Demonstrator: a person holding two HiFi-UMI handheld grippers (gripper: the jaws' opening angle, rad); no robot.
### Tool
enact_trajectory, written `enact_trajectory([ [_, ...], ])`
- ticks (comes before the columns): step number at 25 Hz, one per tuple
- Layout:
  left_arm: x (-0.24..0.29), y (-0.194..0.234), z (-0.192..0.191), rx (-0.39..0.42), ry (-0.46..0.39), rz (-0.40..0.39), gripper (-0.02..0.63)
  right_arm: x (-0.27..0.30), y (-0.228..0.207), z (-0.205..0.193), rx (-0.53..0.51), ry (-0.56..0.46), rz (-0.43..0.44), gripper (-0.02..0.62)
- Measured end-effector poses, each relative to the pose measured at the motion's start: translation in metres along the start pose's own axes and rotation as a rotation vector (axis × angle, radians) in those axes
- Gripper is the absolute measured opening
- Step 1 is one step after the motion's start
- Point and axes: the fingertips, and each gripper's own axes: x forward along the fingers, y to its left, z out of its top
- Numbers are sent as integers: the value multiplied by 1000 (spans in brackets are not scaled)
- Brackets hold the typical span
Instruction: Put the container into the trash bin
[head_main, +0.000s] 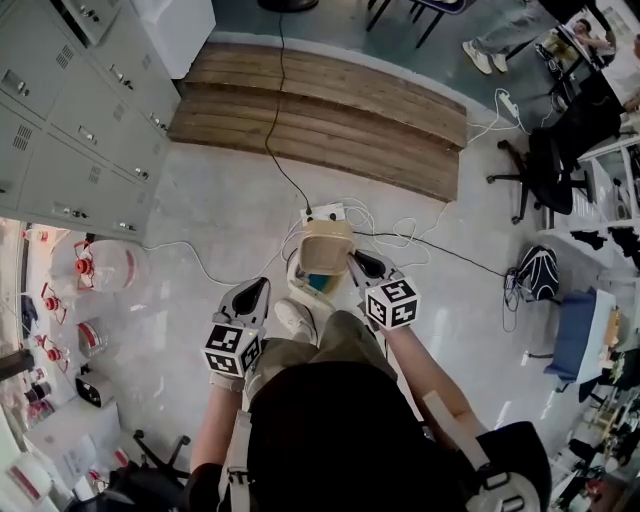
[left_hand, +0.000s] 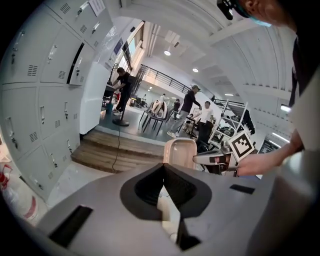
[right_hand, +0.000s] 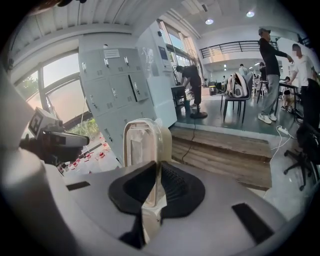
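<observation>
Head view is showing me standing on the pale floor (head_main: 220, 215) and holding both grippers out in front of my legs. My right gripper (head_main: 352, 262) is gripping the beige container (head_main: 325, 247) by its right edge, holding it up over the white-rimmed trash bin (head_main: 294, 278) that is sitting on the floor just near of it. Right gripper view is showing the jaws pressed together on the thin wall of the container (right_hand: 145, 140), which is standing upright between them and rising above their tips. My left gripper (head_main: 258, 290) is hanging to the left of the bin, apart from the container, and in the left gripper view its jaws are meeting at the tips with nothing between them. Beyond them the container (left_hand: 180, 152) is showing to the right. A wooden step (head_main: 320, 115) is lying across the far floor, and grey lockers (head_main: 70, 110) are standing at the far left.
</observation>
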Motion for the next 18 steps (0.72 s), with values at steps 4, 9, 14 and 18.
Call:
enact_trajectory([
  [4,2,5,-15,-25,30,-5,8,14,-8,-26,8,55,-19,44],
  [9,4,11,-38,-54,68,-3,8,34,-16,-58,20,119,-34,44],
  [14,5,7,-59,-85,101,11,8,47,-23,-93,24,190,-30,44],
  [18,7,2,-77,-105,123,30,8,57,-28,-120,27,241,-14,44],
])
